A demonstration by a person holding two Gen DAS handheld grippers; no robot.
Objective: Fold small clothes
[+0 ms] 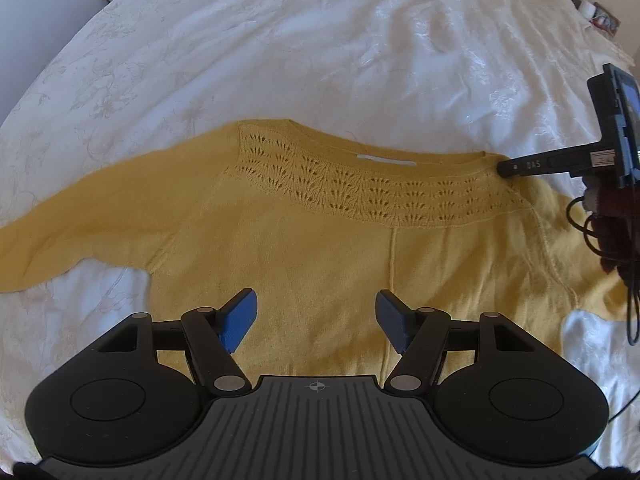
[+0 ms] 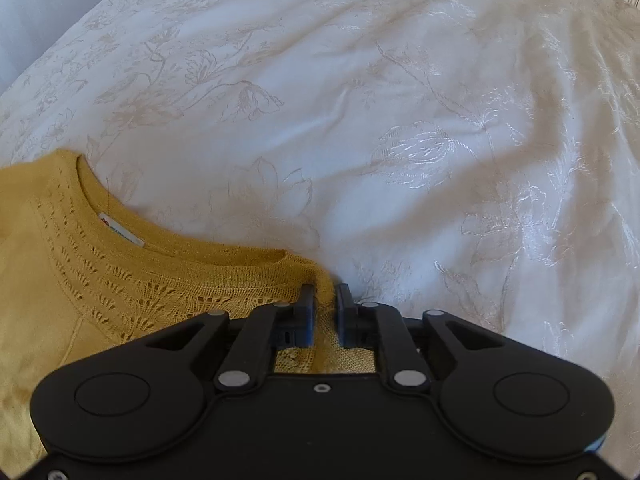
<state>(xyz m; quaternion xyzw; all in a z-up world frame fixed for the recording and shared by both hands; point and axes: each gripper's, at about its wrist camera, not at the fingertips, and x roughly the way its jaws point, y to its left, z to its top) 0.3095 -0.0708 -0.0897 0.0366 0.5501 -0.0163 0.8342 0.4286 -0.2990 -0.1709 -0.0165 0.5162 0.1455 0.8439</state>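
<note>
One yellow sweater (image 1: 320, 248) lies spread flat on the white bed cover (image 1: 280, 48), neckline toward the far side, and two grippers work over it. The left gripper (image 1: 316, 320) hovers above the sweater's body with its blue-padded fingers (image 1: 240, 322) spread wide, holding and touching nothing. The right gripper (image 2: 324, 310) sits at the right end of the neckline, its fingers (image 2: 306, 312) drawn close together with a ridge of the yellow knit pinched up between them.

The left wrist view takes in the whole front of the garment: the openwork yoke (image 1: 360, 188), one sleeve (image 1: 60, 248) stretched out to the left, and the right gripper reaching in from the right edge. The right wrist view shows only the collar corner, but there the white label (image 2: 122, 234) inside the neck shows printed marks, too small to read.
</note>
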